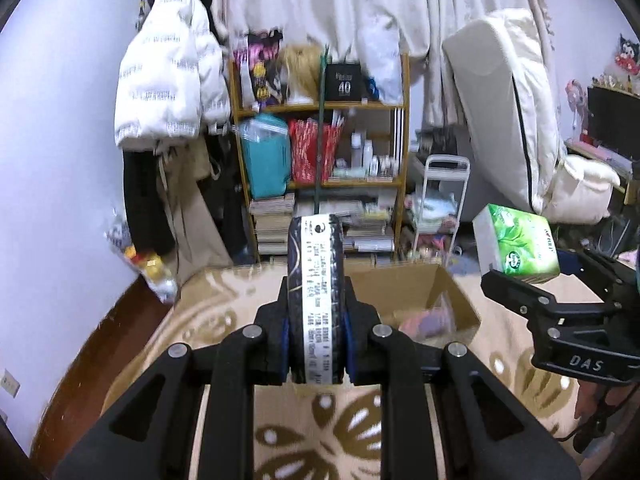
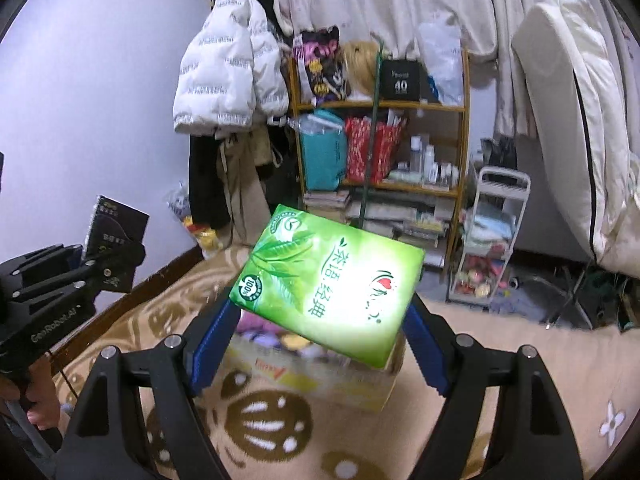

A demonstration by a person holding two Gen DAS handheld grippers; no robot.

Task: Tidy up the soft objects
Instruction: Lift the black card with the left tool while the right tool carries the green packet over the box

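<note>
**Green and black packs, both held above carton**

Green tissue pack (image 2: 328, 284): soft plastic wrap, leaf print. Clamped across its width between the blue pads (image 2: 210, 344) of the right gripper (image 2: 320, 344), jaws spread wide to span it. Broad printed face turned up toward the camera; long axis running from 11 o'clock down to 5 o'clock in the right wrist view, far end tipped upward. Held in the air directly over the cardboard box (image 2: 320, 380).

Black pack (image 1: 316, 300): slim, dark wrapper with a white printed label strip. Pinched edge-on by the left gripper (image 1: 316, 340), jaws drawn nearly together, pads pressing both flat sides. Long axis pointing straight away, toward 12 o'clock, narrow edge facing up. Suspended above the patterned beige rug (image 1: 312, 432), box at 1 o'clock just beyond.

Cardboard box: open top, on the rug, soft purple and pink items blurred inside.

Background at 12 o'clock: wooden shelf unit (image 1: 320, 120); white jacket (image 1: 168, 88) hanging at 10 o'clock.
</note>
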